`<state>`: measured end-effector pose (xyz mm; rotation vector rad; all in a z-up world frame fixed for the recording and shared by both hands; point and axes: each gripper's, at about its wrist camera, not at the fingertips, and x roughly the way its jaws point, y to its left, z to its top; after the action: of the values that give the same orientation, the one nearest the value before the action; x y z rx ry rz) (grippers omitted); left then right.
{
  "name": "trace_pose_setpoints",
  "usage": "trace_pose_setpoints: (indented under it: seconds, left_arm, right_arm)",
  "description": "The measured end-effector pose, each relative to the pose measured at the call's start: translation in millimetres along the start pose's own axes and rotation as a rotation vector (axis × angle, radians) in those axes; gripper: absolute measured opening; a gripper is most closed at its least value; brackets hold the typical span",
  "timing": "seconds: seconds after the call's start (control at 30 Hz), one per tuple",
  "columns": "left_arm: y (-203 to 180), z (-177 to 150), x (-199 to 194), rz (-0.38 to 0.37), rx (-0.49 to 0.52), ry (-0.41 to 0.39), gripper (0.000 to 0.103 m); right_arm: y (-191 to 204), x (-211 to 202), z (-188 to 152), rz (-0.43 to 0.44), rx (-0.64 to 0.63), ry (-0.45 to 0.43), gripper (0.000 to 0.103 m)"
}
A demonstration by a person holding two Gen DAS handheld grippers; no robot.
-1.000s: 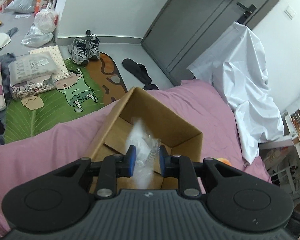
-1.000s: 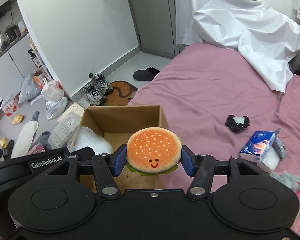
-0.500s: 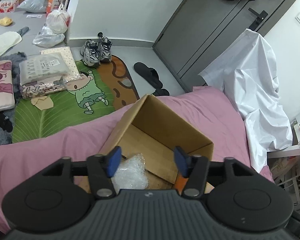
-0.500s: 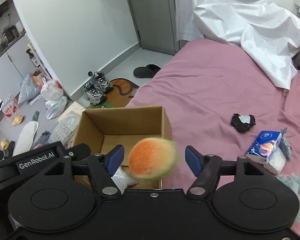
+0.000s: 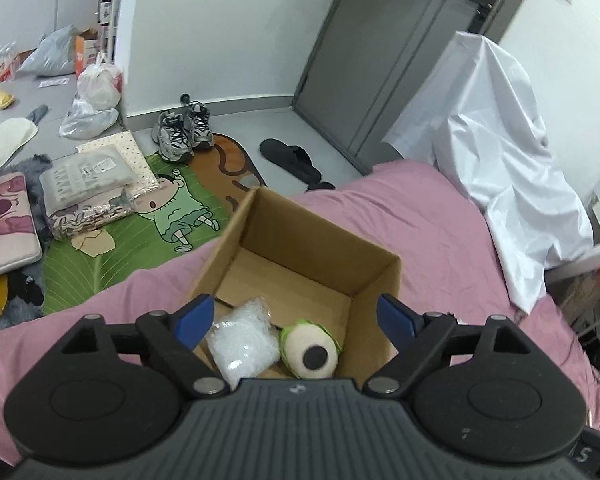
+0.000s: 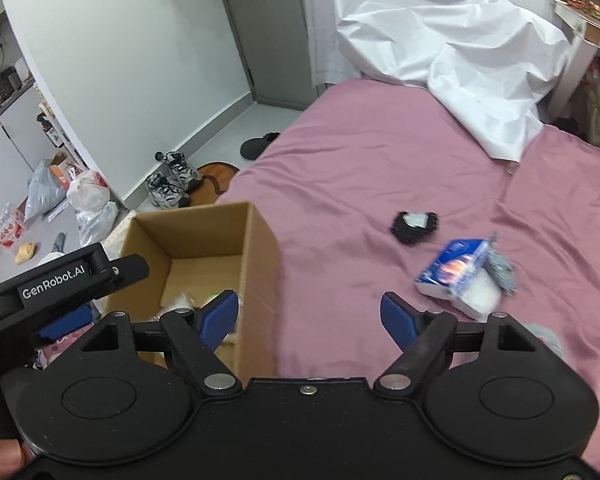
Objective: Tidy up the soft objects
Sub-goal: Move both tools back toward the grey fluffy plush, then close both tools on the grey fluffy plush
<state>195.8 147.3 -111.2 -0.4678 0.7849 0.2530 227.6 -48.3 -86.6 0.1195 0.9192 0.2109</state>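
Note:
An open cardboard box (image 5: 376, 276) stands on the pink bed (image 5: 440, 232). Inside it lie a clear bubble-wrap bundle (image 5: 242, 338) and the burger plush (image 5: 310, 354), bottom side up. My left gripper (image 5: 294, 318) is open and empty above the box's near end. My right gripper (image 6: 310, 314) is open and empty, over the bed just right of the box (image 6: 256, 252). On the bed to the right lie a black-and-white plush (image 6: 414, 226), a blue tissue pack (image 6: 454, 272) and a grey furry toy (image 6: 500, 270).
A white sheet (image 6: 460, 64) is heaped at the far side of the bed. On the floor to the left are sneakers (image 5: 182, 134), a black slipper (image 5: 290, 160), a cartoon mat (image 5: 140, 224), packaged textiles (image 5: 88, 184) and plastic bags (image 5: 94, 100).
Both grippers opened. The bubble-wrap bundle dropped from the left gripper and the burger plush from the right gripper into the box. The right gripper then swung to the right.

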Motion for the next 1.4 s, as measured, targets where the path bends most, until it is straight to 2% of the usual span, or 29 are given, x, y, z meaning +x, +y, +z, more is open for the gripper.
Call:
trace_pose_setpoints:
  seconds: [0.2, 0.33, 0.5, 0.7, 0.97, 1.2, 1.4]
  left_arm:
    - [-25, -15, 3, -0.018, 0.097, 0.058, 0.091]
    - [-39, -25, 1, -0.039, 0.137, 0.107, 0.096]
    - [-61, -36, -6, -0.036, 0.21, 0.107, 0.101]
    - [-83, -49, -8, -0.033, 0.269, 0.11, 0.102]
    - [-115, -69, -14, -0.07, 0.325, 0.1, 0.102]
    - [-136, -87, -9, -0.121, 0.339, 0.137, 0.102]
    - [-148, -98, 0, -0.136, 0.343, 0.158, 0.1]
  right_arm:
    - [-30, -20, -8, -0.01, 0.026, -0.02, 0.089]
    - [-51, -30, -12, -0.017, 0.052, -0.026, 0.089]
    - [-76, -38, -20, -0.029, 0.075, -0.024, 0.09]
    - [-107, -42, -29, -0.034, 0.114, -0.018, 0.092]
    - [-147, -44, -37, -0.029, 0.19, -0.014, 0.093]
    - [-175, -46, -44, -0.015, 0.24, -0.007, 0.093]
    - [-198, -41, -49, 0.002, 0.297, 0.011, 0.092]
